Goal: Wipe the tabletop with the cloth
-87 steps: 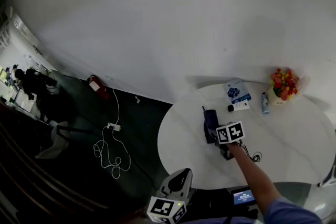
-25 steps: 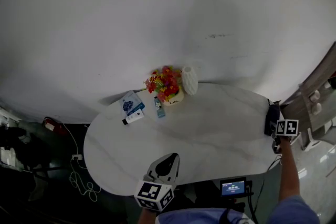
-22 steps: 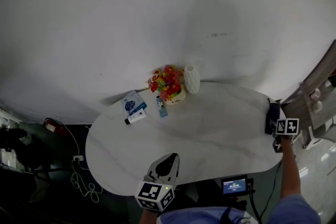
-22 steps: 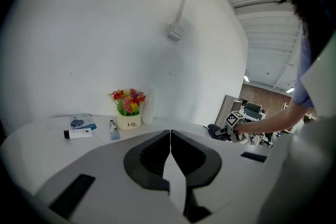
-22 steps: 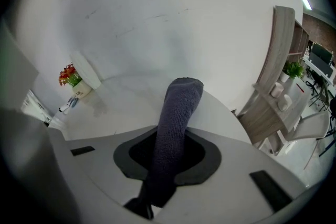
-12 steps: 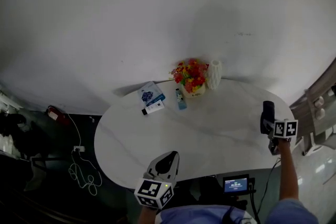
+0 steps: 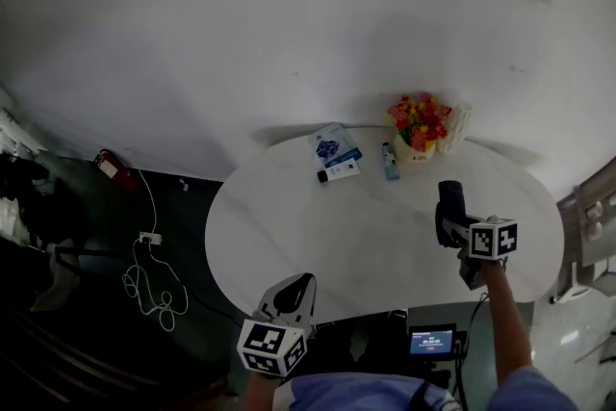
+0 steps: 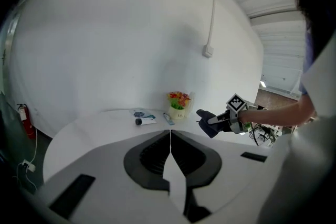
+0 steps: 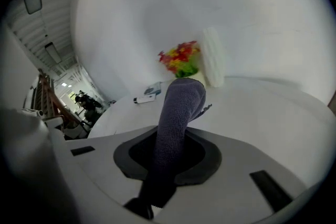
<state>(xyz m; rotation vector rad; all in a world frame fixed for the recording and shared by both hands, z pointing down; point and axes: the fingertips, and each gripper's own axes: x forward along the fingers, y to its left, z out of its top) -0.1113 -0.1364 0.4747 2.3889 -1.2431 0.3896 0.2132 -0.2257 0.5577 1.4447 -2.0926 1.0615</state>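
**A:** Where is the cloth sitting against my right gripper?

**B:** Your right gripper is clenching the dark cloth by its lower end. In the right gripper view the cloth is filling the gap between the jaws and sticking out ahead of them.

**A:** Which way is it pointing?

**B:** In the head view its long axis is running from the gripper toward 12 o'clock, and the free end is curling over at the tip. It is hanging over the white counter, at about 3 o'clock from the middle of the top. The flowers are standing toward 11 o'clock of it. I cannot tell whether it is touching the surface.

**A:** And my left?

**B:** Your left gripper is hovering near the counter's 7 o'clock edge, well apart from the cloth. Its jaws are pressing together on nothing.
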